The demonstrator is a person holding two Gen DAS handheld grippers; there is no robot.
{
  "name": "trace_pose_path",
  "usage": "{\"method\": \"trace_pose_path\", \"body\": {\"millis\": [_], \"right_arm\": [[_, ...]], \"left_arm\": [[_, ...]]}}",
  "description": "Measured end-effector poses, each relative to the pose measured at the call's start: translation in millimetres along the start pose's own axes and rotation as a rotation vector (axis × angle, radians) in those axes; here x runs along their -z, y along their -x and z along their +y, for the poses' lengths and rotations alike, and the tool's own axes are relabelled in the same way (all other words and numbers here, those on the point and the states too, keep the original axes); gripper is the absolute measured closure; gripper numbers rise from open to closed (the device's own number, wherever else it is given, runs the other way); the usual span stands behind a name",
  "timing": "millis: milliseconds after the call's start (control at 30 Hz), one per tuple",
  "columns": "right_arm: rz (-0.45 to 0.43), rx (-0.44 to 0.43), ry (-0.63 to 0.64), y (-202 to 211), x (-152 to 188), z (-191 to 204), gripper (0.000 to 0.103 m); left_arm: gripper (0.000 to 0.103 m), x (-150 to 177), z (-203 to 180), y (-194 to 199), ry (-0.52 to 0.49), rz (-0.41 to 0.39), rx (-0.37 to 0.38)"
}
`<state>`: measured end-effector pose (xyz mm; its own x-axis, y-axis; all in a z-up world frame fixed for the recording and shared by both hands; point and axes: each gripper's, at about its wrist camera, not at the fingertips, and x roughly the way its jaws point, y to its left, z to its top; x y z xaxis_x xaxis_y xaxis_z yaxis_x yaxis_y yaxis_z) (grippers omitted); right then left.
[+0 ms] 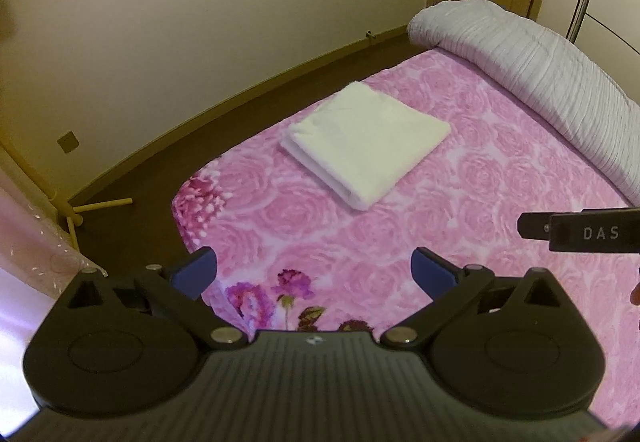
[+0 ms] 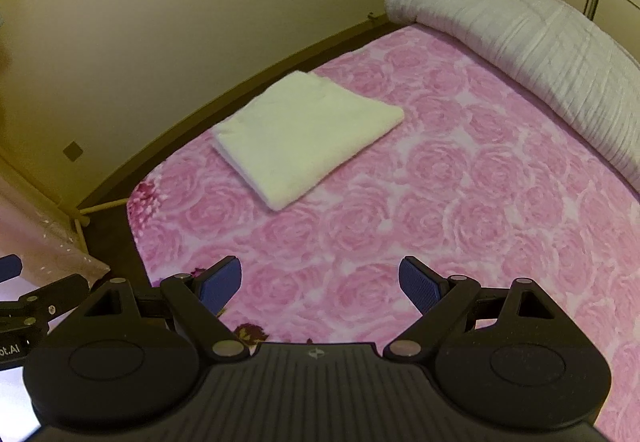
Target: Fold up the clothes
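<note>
A white cloth lies folded into a flat rectangle on the pink rose-patterned bedspread, near the bed's left edge. My left gripper hovers open above the near corner of the bed, well short of the cloth, nothing between its blue pads. My right gripper is also open and empty, held over the bedspread nearer than the cloth. In the left wrist view the right gripper's black side shows at the right edge; in the right wrist view part of the left gripper sits at the lower left.
A rolled grey-white quilt lies along the far right side of the bed. Brown floor and a cream wall run along the bed's left. A wooden stand foot rests on the floor. A pink curtain hangs at left.
</note>
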<state>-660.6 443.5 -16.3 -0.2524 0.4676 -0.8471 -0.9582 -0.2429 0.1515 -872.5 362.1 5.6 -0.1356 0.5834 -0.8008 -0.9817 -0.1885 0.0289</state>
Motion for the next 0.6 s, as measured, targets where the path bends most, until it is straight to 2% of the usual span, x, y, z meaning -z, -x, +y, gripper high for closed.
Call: {"method": "trace_pose_path", "body": {"millis": [600], "right_arm": [[0.059,0.014,-0.046,-44,-35,-25,0.014]], "left_arm": [[0.001,-39,-15,-52,-0.025,0.059,0.008]]}}
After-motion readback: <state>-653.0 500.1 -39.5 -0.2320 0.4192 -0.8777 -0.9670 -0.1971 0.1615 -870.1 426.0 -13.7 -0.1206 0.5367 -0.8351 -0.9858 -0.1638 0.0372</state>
